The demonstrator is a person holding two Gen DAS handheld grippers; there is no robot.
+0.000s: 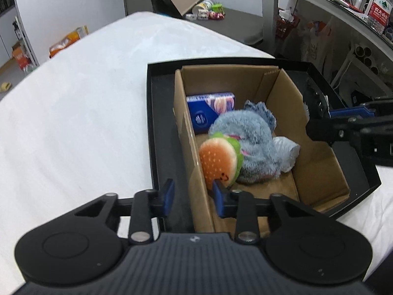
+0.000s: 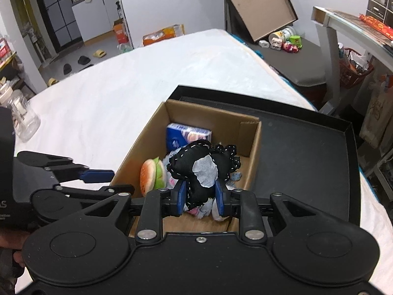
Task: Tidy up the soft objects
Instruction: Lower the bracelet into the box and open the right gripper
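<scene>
The right tongs pinch a black stuffed fabric toy with white running stitches and a pale grey patch, its blue pads pressed into the toy's lower part from either side, and the toy hangs directly above the open brown cardboard box, so the coming move appears to be a straight drop or lowering rather than any sideways travel. The toy's longer axis seems to run away from the tongs toward the far wall of the box. Below it, inside the box, lie a fluffy grey-blue plush animal, a round plush hamburger with orange bun and green lettuce edge leaning against the near-left wall, a blue rectangular tissue pack at the far end, and a crumpled whitish plastic wrap beside the plush. The left tongs are spread and hold nothing; they straddle the box's near-left cardboard wall, one pad outside and one inside close to the hamburger, so the left hand is nearer to the hamburger while the right already carries the toy. The cardboard box sits inside a shallow black tray-like lid, which rests on a bed covered with a white sheet. Around the bed the room is cluttered: a tilted brown board, small bottles and toys on a dark surface, a grey desk with packets, orange cartons and slippers on the floor
</scene>
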